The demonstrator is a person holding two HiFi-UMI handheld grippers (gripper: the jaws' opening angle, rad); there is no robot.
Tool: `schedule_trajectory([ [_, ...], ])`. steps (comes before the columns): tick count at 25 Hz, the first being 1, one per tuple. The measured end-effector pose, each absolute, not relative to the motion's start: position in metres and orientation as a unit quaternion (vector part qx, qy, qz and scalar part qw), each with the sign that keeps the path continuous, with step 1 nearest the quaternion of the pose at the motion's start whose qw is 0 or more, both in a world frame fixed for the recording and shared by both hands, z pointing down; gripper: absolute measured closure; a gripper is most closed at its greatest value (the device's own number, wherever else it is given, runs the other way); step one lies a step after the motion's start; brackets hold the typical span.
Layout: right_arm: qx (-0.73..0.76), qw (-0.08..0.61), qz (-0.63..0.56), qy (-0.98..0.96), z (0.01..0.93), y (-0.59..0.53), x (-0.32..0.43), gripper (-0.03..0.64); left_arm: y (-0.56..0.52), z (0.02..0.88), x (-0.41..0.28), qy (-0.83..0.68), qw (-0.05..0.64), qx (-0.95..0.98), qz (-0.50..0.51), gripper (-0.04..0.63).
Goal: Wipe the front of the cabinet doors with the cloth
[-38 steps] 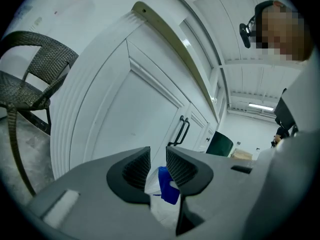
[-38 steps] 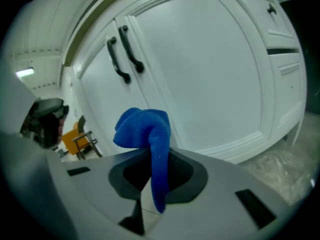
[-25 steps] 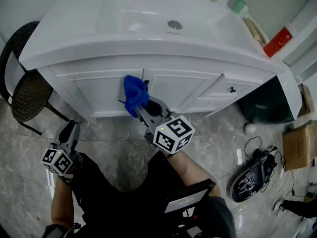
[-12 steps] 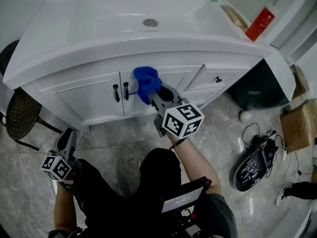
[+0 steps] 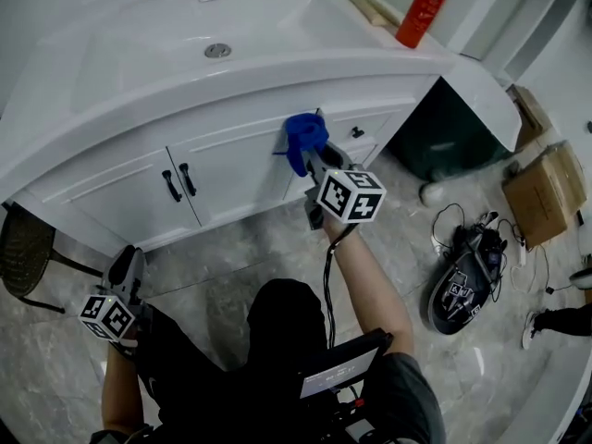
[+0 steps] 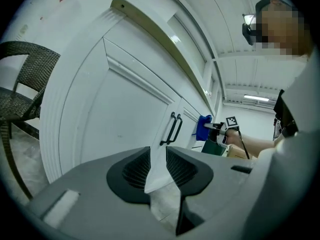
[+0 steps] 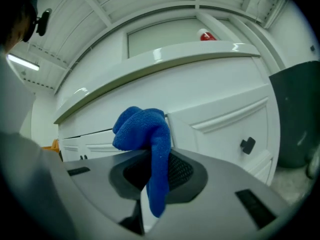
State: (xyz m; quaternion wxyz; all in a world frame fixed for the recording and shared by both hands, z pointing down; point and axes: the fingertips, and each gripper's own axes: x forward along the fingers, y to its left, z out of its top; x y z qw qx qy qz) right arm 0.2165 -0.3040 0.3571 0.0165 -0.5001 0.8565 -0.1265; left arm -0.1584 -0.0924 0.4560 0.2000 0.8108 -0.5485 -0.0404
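White vanity, marble floor. My right gripper (image 5: pixel 312 153) pinches the blue cloth (image 5: pixel 303 135) at the cabinet doors' (image 5: pixel 236 166) right edge; left gripper (image 5: pixel 125 268) idle, jaws slightly parted, empty. Probably late in the pass.

Foreground, lower edge: left gripper (image 6: pixel 158 160), grey body, two dark ribbed pads (image 6: pixel 134 170), jaws standing apart with a narrow gap and nothing between them. Beyond: white cabinet doors (image 6: pixel 115 114) with raised panel moulding, seen at a steep slant. One pair of dark bar handles (image 6: pixel 173 129), side by side where two doors meet. Above: countertop edge (image 6: pixel 160 39), running diagonally. Left margin: dark wicker chair (image 6: pixel 20 91) on a pale floor (image 6: pixel 15 154). Far right, small: blue cloth (image 6: pixel 202 128) at the cabinet front, on the tip of the right gripper (image 6: pixel 212 128); marker cube (image 6: pixel 231 122) and a person's forearm (image 6: pixel 252 145) behind it.
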Motion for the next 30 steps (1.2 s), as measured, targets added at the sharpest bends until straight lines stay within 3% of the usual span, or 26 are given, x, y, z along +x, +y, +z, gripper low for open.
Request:
schedule_trajectory([
  [5,-0.523,0.067,-0.161,0.834,0.354,-0.296,0.239,0.565,-0.09,0.459,-0.154,-0.552,0.206,0.807,-0.033,0.497],
  [10,-0.447,0.117,-0.159,0.872,0.329,-0.257,0.187,0.565,-0.089,0.46,-0.162,-0.557,0.206,0.804,-0.032,0.497],
  [20,-0.25,0.014,-0.126,0.96,0.373,-0.202,-0.008,0.565,-0.057,0.475,-0.202,-0.599,0.225,0.768,-0.045,0.497],
  [30,-0.303,0.008,-0.137,0.943,0.391,-0.229,0.003,0.565,-0.049,0.478,-0.228,-0.62,0.228,0.748,-0.058,0.497],
])
